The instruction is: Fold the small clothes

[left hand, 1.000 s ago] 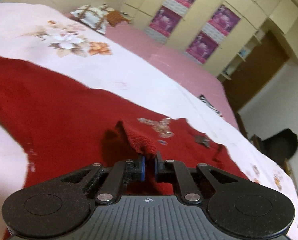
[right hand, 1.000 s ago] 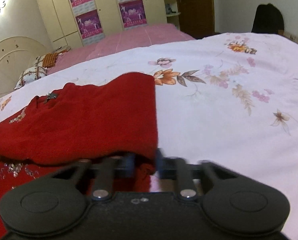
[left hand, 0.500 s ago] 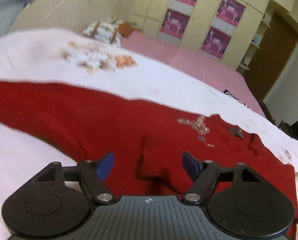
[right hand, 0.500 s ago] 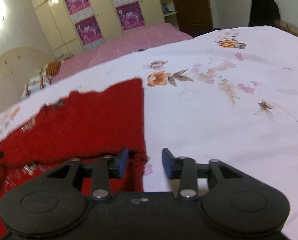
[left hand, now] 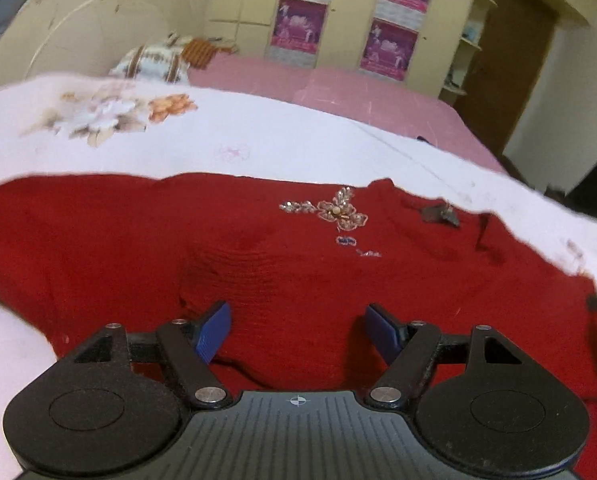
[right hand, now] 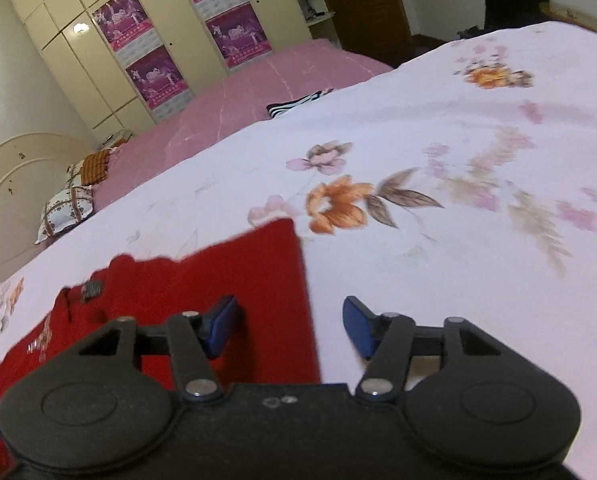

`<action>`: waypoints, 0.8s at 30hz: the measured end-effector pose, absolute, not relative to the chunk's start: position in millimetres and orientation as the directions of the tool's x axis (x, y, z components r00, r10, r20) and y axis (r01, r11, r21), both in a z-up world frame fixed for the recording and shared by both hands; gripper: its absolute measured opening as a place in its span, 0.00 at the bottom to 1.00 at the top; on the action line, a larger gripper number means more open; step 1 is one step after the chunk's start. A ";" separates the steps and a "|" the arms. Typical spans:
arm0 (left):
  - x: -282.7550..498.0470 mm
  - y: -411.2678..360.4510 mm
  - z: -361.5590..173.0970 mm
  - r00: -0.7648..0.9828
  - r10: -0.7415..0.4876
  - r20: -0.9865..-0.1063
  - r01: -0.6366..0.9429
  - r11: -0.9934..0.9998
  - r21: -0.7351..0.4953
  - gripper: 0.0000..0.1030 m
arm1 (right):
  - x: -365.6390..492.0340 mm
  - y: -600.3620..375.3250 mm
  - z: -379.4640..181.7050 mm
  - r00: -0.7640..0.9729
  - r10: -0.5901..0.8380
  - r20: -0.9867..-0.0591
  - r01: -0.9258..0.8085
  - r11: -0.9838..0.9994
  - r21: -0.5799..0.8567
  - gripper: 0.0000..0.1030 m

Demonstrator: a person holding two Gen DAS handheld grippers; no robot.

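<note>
A red knit sweater (left hand: pixel 138 240) with beaded flower trim (left hand: pixel 334 212) lies spread and folded over on the white floral bedspread (left hand: pixel 258 148). My left gripper (left hand: pixel 298 326) is open and empty just above the sweater's middle. In the right wrist view the sweater (right hand: pixel 226 288) shows a straight folded edge at its right side. My right gripper (right hand: pixel 290 326) is open and empty over that edge, its left finger above the red cloth and its right finger above the bedspread (right hand: pixel 458 240).
A pink bed (right hand: pixel 258 96) lies beyond the floral one, with patterned pillows (left hand: pixel 158 64) by a cream headboard (left hand: pixel 98 32). A striped cloth (right hand: pixel 298 104) sits on the pink bed. Wardrobes with purple posters (left hand: pixel 386 40) and a brown door (left hand: pixel 514 52) stand behind.
Both grippers opened and let go of the red sweater's cloth. The pinched-up fold fell flat. Both grippers lifted and drew back a little.
</note>
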State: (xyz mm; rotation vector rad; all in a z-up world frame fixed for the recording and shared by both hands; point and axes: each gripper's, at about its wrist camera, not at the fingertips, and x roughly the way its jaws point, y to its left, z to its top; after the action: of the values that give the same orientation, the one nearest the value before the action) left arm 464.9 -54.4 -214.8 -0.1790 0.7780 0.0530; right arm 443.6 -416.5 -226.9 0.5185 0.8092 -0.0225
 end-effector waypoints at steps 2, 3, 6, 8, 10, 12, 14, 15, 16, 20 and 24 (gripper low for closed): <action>465.4 -57.8 -215.0 0.712 -0.008 -0.702 -0.098 0.989 -0.110 0.72 | 452.9 -411.6 -228.7 0.690 0.177 -0.702 0.202 0.884 0.422 0.17; 467.1 -57.2 -213.7 0.709 -0.008 -0.706 -0.099 0.989 -0.110 0.72 | 454.2 -408.2 -228.9 0.684 0.168 -0.710 0.200 0.893 0.404 0.14; 462.9 -58.3 -209.1 0.704 -0.010 -0.710 -0.111 0.986 -0.124 0.72 | 446.9 -399.5 -223.2 0.701 0.083 -0.708 0.181 0.940 0.289 0.08; 464.7 -60.6 -213.4 0.704 0.003 -0.711 -0.100 0.990 -0.095 0.72 | 446.1 -400.7 -230.4 0.701 0.042 -0.712 0.192 0.950 0.246 0.07; 466.3 -61.8 -214.9 0.709 0.009 -0.705 -0.094 0.992 -0.082 0.72 | 446.6 -402.2 -227.1 0.702 0.038 -0.711 0.207 0.944 0.255 0.07; 466.4 -59.6 -213.8 0.707 0.001 -0.707 -0.095 0.991 -0.094 0.72 | 444.2 -402.1 -220.5 0.715 0.024 -0.699 0.224 0.939 0.262 0.07; 466.8 -57.6 -213.9 0.708 -0.001 -0.706 -0.100 0.990 -0.101 0.72 | 438.6 -402.9 -214.9 0.737 0.016 -0.676 0.229 0.935 0.271 0.07; 467.0 -58.0 -213.9 0.708 0.000 -0.707 -0.100 0.990 -0.099 0.72 | 437.0 -401.9 -214.5 0.747 0.020 -0.665 0.219 0.936 0.275 0.08; 466.8 -57.7 -213.8 0.708 0.001 -0.707 -0.100 0.990 -0.099 0.72 | 438.4 -401.7 -216.3 0.748 0.039 -0.662 0.207 0.935 0.288 0.12; 466.7 -57.8 -213.9 0.709 0.000 -0.705 -0.094 0.991 -0.095 0.72 | 452.4 -413.8 -228.2 0.714 0.155 -0.682 0.198 0.890 0.410 0.51; 466.5 -58.8 -214.7 0.714 0.001 -0.700 -0.087 0.992 -0.087 0.72 | 458.6 -399.6 -229.1 0.712 0.125 -0.691 0.160 0.929 0.333 0.35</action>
State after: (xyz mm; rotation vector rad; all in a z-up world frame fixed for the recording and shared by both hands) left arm 466.5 -58.8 -214.7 -0.1165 0.7750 0.0489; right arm 458.6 -399.6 -229.1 0.3884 0.7828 -0.0201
